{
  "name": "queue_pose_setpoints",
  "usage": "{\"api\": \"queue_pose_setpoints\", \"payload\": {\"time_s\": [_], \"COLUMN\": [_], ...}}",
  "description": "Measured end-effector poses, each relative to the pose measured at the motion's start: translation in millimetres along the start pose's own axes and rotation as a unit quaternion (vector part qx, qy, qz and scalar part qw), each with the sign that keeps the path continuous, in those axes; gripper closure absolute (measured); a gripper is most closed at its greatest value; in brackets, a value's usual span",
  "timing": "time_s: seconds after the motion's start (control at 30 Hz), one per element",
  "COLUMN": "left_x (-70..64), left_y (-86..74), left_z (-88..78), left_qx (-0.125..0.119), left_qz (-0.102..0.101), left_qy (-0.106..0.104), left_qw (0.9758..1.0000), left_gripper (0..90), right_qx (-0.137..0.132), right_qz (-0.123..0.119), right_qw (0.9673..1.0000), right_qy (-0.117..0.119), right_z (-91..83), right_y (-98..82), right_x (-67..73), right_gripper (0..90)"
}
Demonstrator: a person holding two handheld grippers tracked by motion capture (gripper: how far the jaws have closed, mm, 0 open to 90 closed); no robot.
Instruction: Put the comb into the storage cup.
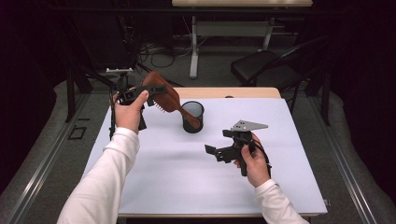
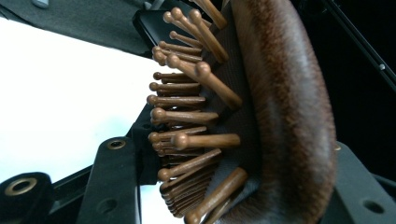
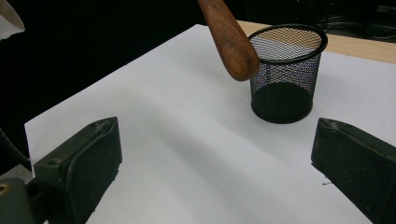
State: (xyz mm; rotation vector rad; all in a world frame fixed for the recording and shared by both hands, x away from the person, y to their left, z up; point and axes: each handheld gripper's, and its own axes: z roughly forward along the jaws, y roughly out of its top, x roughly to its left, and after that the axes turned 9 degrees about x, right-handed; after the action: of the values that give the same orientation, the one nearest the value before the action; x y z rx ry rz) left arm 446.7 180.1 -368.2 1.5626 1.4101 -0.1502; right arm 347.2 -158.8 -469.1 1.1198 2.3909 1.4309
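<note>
My left gripper (image 1: 148,94) is closed on the head of a brown wooden hairbrush (image 1: 164,96), and I hold it up above the far left part of the table (image 1: 187,182). In the left gripper view the 2 black jaws press the brush head from both sides: one jaw lies against the smooth rounded back, the other one against the side with the wooden bristles (image 2: 187,116). The bristles are thin pins with small round tips, and they point to the left in that view.

In the high view the brush is tilted. Its head is at the far left, in my gripper, and its handle (image 1: 189,119) goes down to the right, to the black mesh cup (image 1: 193,117). In this view the end of the handle is seen at the rim of the cup, near the side closer to me. In the right gripper view the rounded end of the handle (image 3: 231,42) is in front of the rim, at its left side, and I cannot tell if it touches the cup or not.

The cup stands upright on the white table surface, near the far edge, about in the middle.

My right gripper (image 1: 219,153) is low over the table, nearer to me and to the right of the cup. Its 2 jaws stand wide apart and there is nothing between them. They point toward the cup.
</note>
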Motion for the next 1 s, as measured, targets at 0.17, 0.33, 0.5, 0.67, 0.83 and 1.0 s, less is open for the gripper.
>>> {"api": "queue_pose_setpoints", "payload": {"time_s": [0.17, 0.33, 0.5, 0.67, 0.83, 1.0], "left_x": [-3.0, -6.2, -8.8, -10.5, -12.7, -12.5], "left_y": [4.8, 9.7, 13.1, 16.3, 18.5, 20.2], "left_z": [1.1, 2.7, 5.1, 8.0, 11.0, 13.8], "left_qx": [-0.001, -0.008, -0.014, -0.016, -0.021, -0.021], "left_qz": [-0.001, -0.003, -0.004, -0.005, -0.005, -0.004], "left_qy": [0.005, 0.014, 0.017, 0.018, 0.017, 0.018], "left_qw": [1.0000, 0.9999, 0.9998, 0.9997, 0.9996, 0.9996], "left_gripper": [48.9, 48.9, 48.9, 48.8, 48.8, 48.8], "right_qx": [0.000, -0.002, -0.003, -0.002, -0.004, -0.001], "right_qz": [0.000, 0.001, 0.002, 0.000, 0.002, 0.001], "right_qw": [1.0000, 1.0000, 1.0000, 1.0000, 1.0000, 1.0000], "right_qy": [-0.001, -0.002, -0.002, -0.002, -0.004, -0.005], "right_z": [-0.3, -1.3, -2.2, -3.4, -4.6, -5.2], "right_y": [0.0, 0.2, 0.2, 0.0, -0.1, -1.0], "right_x": [-0.4, -0.9, -0.9, -1.2, -1.8, -1.7], "right_gripper": [1.7, 1.7, 1.8, 1.8, 1.8, 1.8]}}
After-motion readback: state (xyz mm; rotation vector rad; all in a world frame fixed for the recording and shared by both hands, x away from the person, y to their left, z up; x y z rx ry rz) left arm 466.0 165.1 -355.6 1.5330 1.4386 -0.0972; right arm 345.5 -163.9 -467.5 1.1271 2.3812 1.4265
